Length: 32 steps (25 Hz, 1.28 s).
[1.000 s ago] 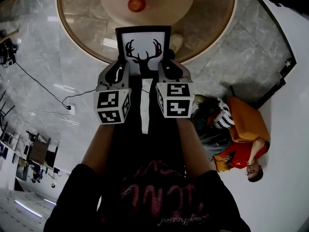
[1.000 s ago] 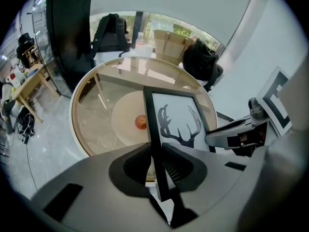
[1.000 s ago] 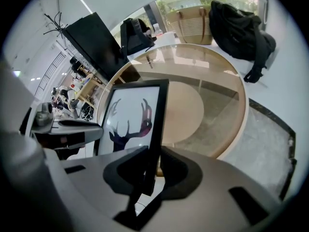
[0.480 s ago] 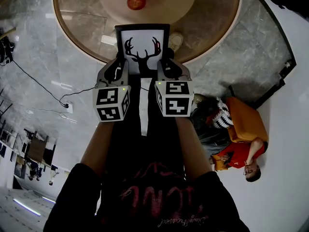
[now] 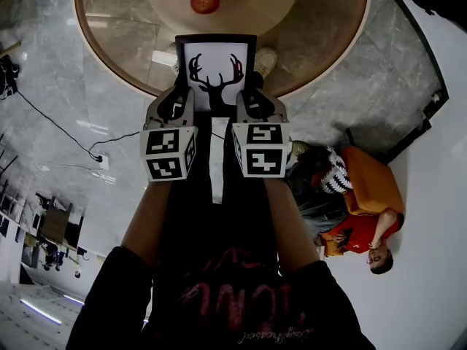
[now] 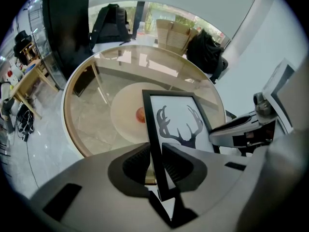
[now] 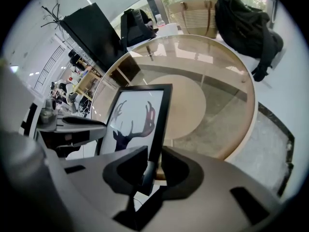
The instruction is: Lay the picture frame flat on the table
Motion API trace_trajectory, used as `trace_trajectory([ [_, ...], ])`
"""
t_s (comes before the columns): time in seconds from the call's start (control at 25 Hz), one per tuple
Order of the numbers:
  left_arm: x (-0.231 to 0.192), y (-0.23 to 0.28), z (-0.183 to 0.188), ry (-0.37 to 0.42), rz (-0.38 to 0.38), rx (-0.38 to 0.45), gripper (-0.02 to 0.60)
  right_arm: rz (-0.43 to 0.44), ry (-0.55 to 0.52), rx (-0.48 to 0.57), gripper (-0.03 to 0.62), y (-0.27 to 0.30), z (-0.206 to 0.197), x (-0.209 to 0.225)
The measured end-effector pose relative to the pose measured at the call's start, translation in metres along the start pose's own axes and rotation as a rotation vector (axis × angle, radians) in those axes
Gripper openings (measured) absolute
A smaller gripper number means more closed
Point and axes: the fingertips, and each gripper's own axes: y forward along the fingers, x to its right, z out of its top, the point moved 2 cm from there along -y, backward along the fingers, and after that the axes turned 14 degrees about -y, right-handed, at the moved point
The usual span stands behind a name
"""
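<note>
The picture frame (image 5: 215, 71) is black, with a white print of a black deer head. Both grippers hold it in the air over the near rim of the round glass table (image 5: 321, 42). My left gripper (image 5: 175, 108) is shut on the frame's left edge, and my right gripper (image 5: 253, 106) is shut on its right edge. In the left gripper view the frame (image 6: 178, 124) runs edge-on between the jaws of the left gripper (image 6: 155, 161). In the right gripper view the frame (image 7: 137, 120) stands likewise in the right gripper (image 7: 153, 166). The frame's lower part is hidden by the grippers.
A red round fruit (image 5: 205, 1) lies on the table's cream centre disc (image 5: 248, 6). A person in orange and red (image 5: 365, 228) sits on the floor at lower right. A cable (image 5: 66, 133) crosses the floor on the left. Dark bags (image 7: 246, 23) stand beyond the table.
Both grippers and the frame have shifted slightly forward toward the table. The grip on both edges is unchanged.
</note>
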Motion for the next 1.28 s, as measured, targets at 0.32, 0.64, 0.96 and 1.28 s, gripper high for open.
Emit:
trace_trajectory([
  [0.32, -0.001, -0.004, 0.003, 0.013, -0.011, 0.000, 0.074, -0.020, -0.003, 0.002, 0.091, -0.003, 0.001, 0.003],
  [0.64, 0.006, -0.036, 0.027, 0.049, -0.009, 0.083, 0.056, -0.103, -0.034, 0.097, 0.059, -0.043, 0.023, 0.009],
  [0.96, 0.024, -0.088, 0.067, 0.068, -0.031, 0.189, 0.017, -0.154, -0.114, 0.245, 0.021, -0.101, 0.076, 0.001],
  [1.28, 0.038, -0.143, 0.100, 0.090, -0.043, 0.306, 0.011, -0.184, -0.154, 0.364, 0.021, -0.157, 0.113, -0.012],
])
